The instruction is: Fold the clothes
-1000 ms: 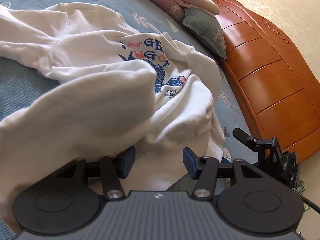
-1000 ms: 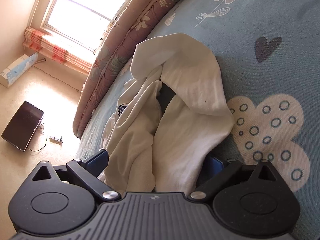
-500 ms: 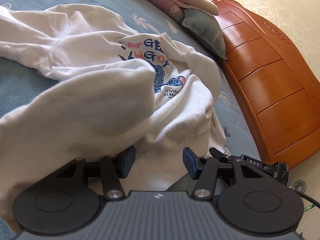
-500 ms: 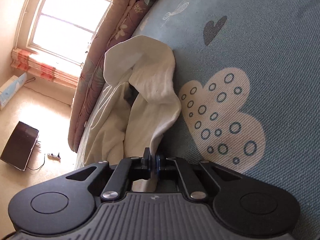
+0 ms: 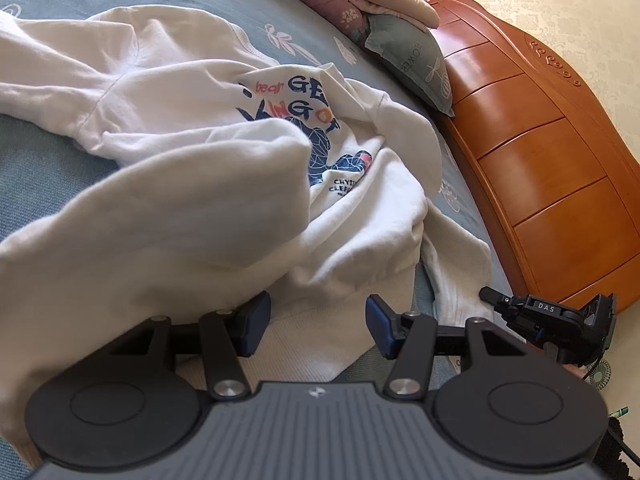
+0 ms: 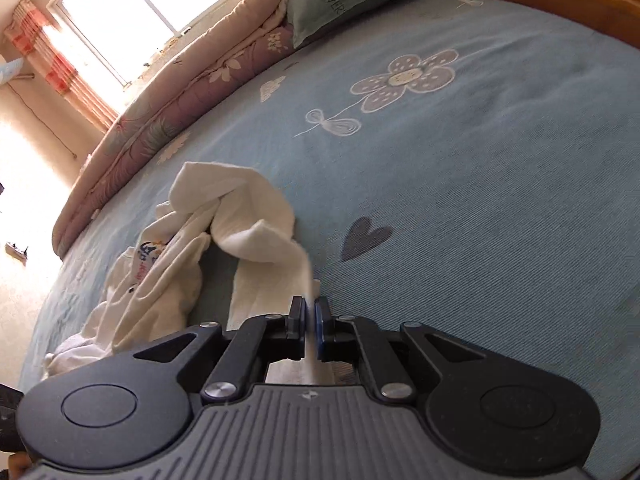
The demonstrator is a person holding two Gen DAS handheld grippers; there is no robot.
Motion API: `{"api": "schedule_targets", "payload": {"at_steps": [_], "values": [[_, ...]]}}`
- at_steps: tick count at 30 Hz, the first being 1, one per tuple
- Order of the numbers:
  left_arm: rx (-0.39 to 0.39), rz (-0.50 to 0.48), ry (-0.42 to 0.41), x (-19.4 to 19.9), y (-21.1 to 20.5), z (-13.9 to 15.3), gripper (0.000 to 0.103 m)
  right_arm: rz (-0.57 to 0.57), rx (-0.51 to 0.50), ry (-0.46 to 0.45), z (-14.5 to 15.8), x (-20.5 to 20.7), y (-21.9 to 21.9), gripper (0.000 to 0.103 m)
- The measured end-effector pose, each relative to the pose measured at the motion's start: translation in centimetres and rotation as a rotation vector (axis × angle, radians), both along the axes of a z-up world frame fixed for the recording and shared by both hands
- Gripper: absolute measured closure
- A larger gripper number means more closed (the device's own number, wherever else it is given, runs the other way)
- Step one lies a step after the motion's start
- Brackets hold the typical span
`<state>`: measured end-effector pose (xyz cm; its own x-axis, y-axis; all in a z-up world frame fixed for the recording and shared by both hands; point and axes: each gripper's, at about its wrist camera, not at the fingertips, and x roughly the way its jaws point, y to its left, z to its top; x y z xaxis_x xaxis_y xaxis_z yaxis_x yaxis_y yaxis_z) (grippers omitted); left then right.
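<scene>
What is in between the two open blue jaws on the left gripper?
In the left wrist view, the left gripper has its jaws apart, and the ribbed hem of the white sweatshirt lies in the gap, not pinched.

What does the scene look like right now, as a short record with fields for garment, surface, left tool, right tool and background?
garment: white sweatshirt, crumpled, printed front facing up
surface: blue bedspread with flower and heart print
left tool: open, fingers either side of the ribbed hem
right tool: shut on a strip of the sweatshirt's fabric
background: wooden headboard, green pillow, sunlit window
</scene>
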<state>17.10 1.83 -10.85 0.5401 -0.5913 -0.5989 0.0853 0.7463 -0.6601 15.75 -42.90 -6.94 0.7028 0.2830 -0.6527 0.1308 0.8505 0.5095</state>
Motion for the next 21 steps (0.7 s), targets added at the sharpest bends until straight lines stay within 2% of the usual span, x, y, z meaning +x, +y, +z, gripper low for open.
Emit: {"api": "schedule_targets", "payload": {"at_steps": [4, 6, 11, 14, 17, 21], "values": [[-0.003, -0.001, 0.004, 0.1, 0.1, 0.0, 0.049, -0.052, -0.103, 0.047, 0.5, 0.2, -4.2, 0.096], [-0.002, -0.002, 0.006, 0.1, 0.1, 0.0, 0.049, -0.083, -0.118, 0.074, 0.6, 0.7, -6.2, 0.096], [0.005, -0.004, 0.013, 0.2, 0.1, 0.1, 0.049, -0.130, -0.201, 0.095, 0.9, 3.1, -8.4, 0.096], [0.013, -0.008, 0.017, 0.3, 0.0, 0.2, 0.049, -0.170, -0.229, 0.079, 0.9, 4.2, -8.7, 0.087], [0.022, -0.011, 0.019, 0.3, -0.1, 0.3, 0.049, -0.206, -0.129, 0.057, 0.1, 1.8, -9.1, 0.083], [0.025, -0.014, 0.020, 0.4, -0.1, 0.3, 0.049, -0.252, 0.004, 0.028, -1.0, -1.5, -9.7, 0.064]]}}
